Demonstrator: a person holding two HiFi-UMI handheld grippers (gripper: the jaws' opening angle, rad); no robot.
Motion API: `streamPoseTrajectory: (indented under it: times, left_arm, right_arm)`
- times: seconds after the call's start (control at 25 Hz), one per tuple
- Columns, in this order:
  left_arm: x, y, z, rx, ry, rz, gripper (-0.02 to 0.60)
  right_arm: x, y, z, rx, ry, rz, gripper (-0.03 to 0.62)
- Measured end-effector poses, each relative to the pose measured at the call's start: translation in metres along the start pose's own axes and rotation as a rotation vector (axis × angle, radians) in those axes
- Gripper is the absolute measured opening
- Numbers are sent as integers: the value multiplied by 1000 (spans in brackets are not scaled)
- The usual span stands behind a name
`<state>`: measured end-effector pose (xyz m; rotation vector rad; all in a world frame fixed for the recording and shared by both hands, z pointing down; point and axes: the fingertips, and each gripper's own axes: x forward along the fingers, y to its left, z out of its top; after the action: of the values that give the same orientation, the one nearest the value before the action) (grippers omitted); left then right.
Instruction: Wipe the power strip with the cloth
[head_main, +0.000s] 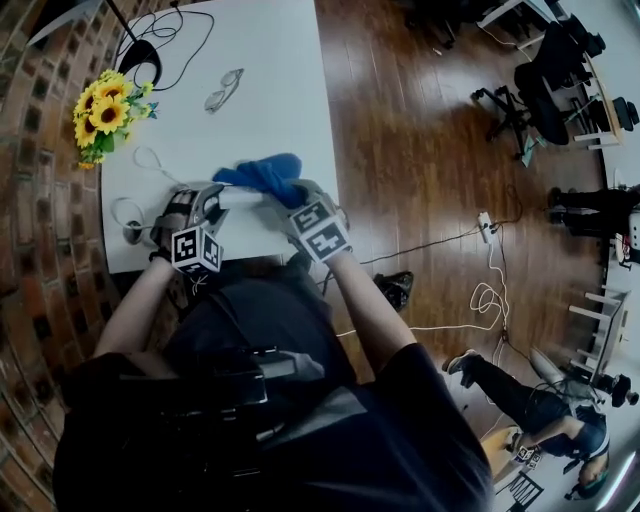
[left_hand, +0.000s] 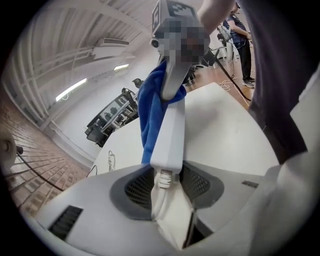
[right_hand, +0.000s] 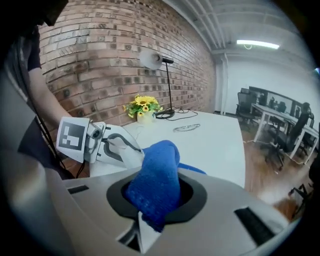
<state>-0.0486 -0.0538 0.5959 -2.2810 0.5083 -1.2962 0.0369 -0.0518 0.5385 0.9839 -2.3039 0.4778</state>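
- Left gripper (left_hand: 167, 186): we see the jaws pinching the cord end of the white power strip (left_hand: 170, 132). The grip is firm, and the cord plug sits right between the pads.
- Right gripper (right_hand: 150, 212): its jaws are pressed onto a fold of the blue cloth (right_hand: 156, 182), with the bunch sticking out ahead of them.
- In the head view the strip (head_main: 246, 198) is held between the two grippers at the table's near edge. It looks lifted off the top, though we can't be sure. The left gripper (head_main: 222, 203) is at its 9 o'clock end and the right gripper (head_main: 290, 197) at 3 o'clock.
- The cloth (head_main: 266, 173) drapes over the strip's far end, touching it.
- Step, as we judge it: mid-wipe, with one claw steadying the strip and the other rubbing.
- Next move, as we judge it: drag the cloth along the strip's length toward the held end, keep the left clamp tight, and turn the strip to reach the unwiped faces.
- Surface: a white table (head_main: 285, 80), mostly bare. Sunflowers (head_main: 105, 108) stand at 10 o'clock from the strip, glasses (head_main: 223, 91) at 12, and black cables (head_main: 170, 38) beyond at the far end.
- A desk lamp (right_hand: 154, 60) stands past the flowers.
- Room: a brick wall (head_main: 40, 210) at 9 o'clock and a wood floor (head_main: 420, 140) at 3. Office chairs (head_main: 545, 90) are at 2 o'clock, a white floor cable (head_main: 490, 295) runs at 4, and another person (head_main: 540, 405) is at 5.
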Motion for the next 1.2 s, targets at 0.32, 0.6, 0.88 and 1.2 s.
streamPoseTrajectory:
  times: [0.32, 0.6, 0.88, 1.2]
  left_arm:
    - [-2, 6, -5, -127, 28, 36, 173]
    - [-3, 0, -13, -262, 43, -39, 213]
    - [-13, -7, -22, -349, 38, -108, 240]
    - [-52, -2, -33, -555, 2, -140, 258]
  right_arm:
    - [0, 13, -3, -56, -20, 50, 66]
    - [-1, 26, -12, -134, 8, 31, 66]
    - [4, 35, -15, -178, 43, 45, 66]
    - [12, 41, -39, -172, 95, 30, 60]
